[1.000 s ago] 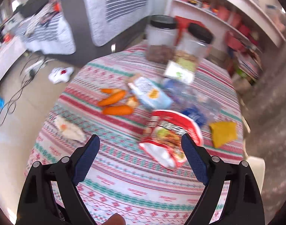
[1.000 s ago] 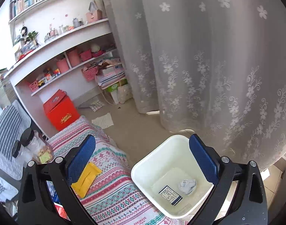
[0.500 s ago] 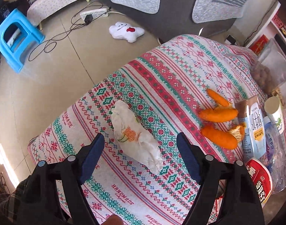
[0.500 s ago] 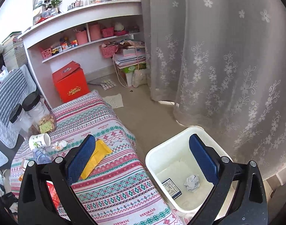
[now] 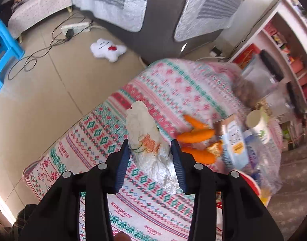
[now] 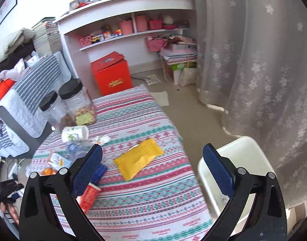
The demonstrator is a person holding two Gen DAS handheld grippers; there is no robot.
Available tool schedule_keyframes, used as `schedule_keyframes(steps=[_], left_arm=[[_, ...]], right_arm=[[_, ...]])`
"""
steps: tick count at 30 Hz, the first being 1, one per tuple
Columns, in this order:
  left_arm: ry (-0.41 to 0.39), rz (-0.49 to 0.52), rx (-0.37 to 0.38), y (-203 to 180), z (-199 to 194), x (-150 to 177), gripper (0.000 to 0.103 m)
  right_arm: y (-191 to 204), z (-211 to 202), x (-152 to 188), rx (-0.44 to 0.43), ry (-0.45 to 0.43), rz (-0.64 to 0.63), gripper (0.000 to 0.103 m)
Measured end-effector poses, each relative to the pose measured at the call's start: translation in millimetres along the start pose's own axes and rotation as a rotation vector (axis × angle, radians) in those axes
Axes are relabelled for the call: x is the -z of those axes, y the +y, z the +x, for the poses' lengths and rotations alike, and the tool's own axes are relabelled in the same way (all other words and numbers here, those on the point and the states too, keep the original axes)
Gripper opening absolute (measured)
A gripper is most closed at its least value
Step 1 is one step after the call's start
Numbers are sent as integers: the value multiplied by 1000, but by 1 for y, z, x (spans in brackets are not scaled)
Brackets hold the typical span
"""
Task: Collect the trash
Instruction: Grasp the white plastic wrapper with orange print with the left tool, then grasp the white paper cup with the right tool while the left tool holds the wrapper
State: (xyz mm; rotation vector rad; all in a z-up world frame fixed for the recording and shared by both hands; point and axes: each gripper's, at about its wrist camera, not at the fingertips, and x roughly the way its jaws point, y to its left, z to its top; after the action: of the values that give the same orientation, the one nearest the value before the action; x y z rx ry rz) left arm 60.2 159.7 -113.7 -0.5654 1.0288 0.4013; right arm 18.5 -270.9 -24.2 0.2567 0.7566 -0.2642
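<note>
A crumpled white wrapper (image 5: 148, 144) with an orange print lies on the patterned tablecloth (image 5: 97, 134). My left gripper (image 5: 151, 160) has its blue pads on either side of the wrapper, closed in against it. My right gripper (image 6: 152, 168) is open and empty above the table, with a yellow packet (image 6: 139, 158) ahead between its fingers. The white trash bin (image 6: 243, 160) stands on the floor at the right, beside the table. A red snack bag (image 6: 89, 196) lies by the right gripper's left finger.
Carrots (image 5: 195, 134), a small carton (image 5: 233, 140), a white cup (image 6: 75, 133), a crushed plastic bottle (image 6: 77, 147) and two black-lidded jars (image 6: 77, 100) sit on the table. A red box (image 6: 111, 76), shelves and a curtain (image 6: 254, 60) lie beyond. A sofa (image 5: 163, 10) is at the far left.
My left gripper swung from the red snack bag to the white wrapper and narrowed around it. My right gripper turned from the bin toward the table.
</note>
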Motion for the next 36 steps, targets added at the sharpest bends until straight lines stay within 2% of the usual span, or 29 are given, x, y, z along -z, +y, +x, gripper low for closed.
schedule_keyframes(steps=[4, 8, 11, 13, 16, 21, 28, 34, 36], left_arm=[[-152, 89, 132, -17, -69, -8, 42], [-264, 158, 182, -19, -114, -6, 42], [-275, 181, 212, -17, -124, -7, 42], [-263, 187, 223, -12, -123, -11, 42], [-247, 191, 232, -2, -122, -14, 42], [-234, 189, 218, 16, -118, -18, 43], [-198, 179, 189, 36, -108, -21, 43], [-194, 184, 178, 39, -106, -21, 43], [-195, 190, 165, 40, -104, -21, 43]], right_arm=[[49, 30, -15, -116, 141, 8, 96], [121, 62, -37, -168, 212, -11, 96], [172, 92, -39, -125, 239, -61, 96], [204, 116, -34, -58, 242, -111, 96], [233, 155, -24, 2, 294, -148, 96], [252, 206, -14, 88, 369, -127, 96], [264, 240, -9, 102, 400, -101, 96], [263, 258, -7, 68, 452, -61, 96], [260, 262, -7, 90, 448, -62, 96]])
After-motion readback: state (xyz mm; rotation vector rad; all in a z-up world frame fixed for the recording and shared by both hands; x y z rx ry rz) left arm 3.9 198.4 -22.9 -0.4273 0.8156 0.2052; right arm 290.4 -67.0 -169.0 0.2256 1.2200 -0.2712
